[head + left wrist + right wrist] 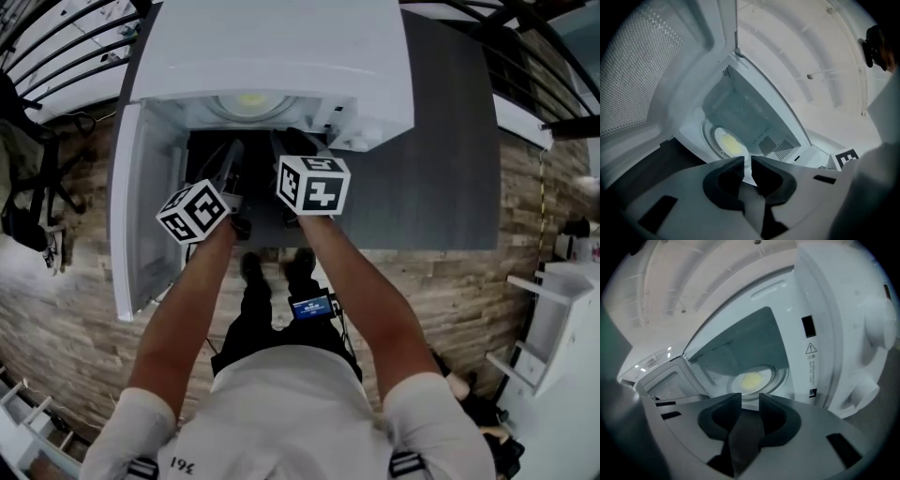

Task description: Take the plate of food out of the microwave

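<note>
Room: wood-plank floor (75,281) all round, with a dark grey table (450,141) carrying the white microwave (281,56)
Plate: small white plate (751,380) with a pile of yellow food (751,379) on it, sitting mid-floor inside the cavity on what looks like the turntable, and nothing is touching it
Door: microwave door (141,216) is swung right out to the left, so the opening's totally clear
Left gripper: left gripper (747,161) sits just outside the opening, aimed at the plate, jaws only a narrow slit apart with nothing between them
Right gripper: right gripper (750,399) is beside it at the mouth too, jaws a fair bit wider, also empty, plate lined up just past the tips
Done so far: door's open and both claws are up at the front, that's about it
Left to do: reach in, get hold of the rim, lift or slide the plate out without tipping the food, then set it down somewhere, the table I'd guess
</note>
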A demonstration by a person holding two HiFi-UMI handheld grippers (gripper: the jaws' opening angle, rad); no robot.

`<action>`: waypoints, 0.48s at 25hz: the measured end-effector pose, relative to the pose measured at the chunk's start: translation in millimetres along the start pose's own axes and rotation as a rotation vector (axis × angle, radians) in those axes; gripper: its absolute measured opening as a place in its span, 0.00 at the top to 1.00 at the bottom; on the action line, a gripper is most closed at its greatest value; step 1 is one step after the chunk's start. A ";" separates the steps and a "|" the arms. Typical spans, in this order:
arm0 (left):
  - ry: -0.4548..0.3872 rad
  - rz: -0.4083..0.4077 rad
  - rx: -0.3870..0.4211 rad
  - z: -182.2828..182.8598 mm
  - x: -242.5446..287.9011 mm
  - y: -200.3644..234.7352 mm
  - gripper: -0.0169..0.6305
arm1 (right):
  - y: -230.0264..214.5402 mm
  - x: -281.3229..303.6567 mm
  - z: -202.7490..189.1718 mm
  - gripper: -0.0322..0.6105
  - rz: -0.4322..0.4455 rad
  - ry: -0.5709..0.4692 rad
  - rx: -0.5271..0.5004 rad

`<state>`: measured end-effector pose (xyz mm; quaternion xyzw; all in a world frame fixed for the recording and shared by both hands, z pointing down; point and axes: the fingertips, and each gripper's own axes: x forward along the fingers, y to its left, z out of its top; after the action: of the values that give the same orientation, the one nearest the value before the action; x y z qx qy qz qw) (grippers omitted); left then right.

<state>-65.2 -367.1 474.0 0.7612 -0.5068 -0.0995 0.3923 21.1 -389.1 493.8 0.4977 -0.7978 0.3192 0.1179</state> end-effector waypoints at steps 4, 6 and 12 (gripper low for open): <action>0.006 0.005 -0.053 4.3 19.3 16.8 0.88 | -7.1 25.4 0.9 0.79 -0.035 0.011 0.020; 0.009 0.008 -0.073 8.0 27.0 21.2 0.87 | -9.5 36.3 -1.0 0.78 -0.047 0.021 0.040; 0.032 0.031 -0.165 15.7 51.0 37.9 0.87 | -12.8 57.3 -4.3 0.78 -0.046 0.033 0.070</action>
<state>-76.3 -425.0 502.4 0.7199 -0.5022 -0.1224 0.4631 4.3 -431.5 531.1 0.5144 -0.7724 0.3523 0.1210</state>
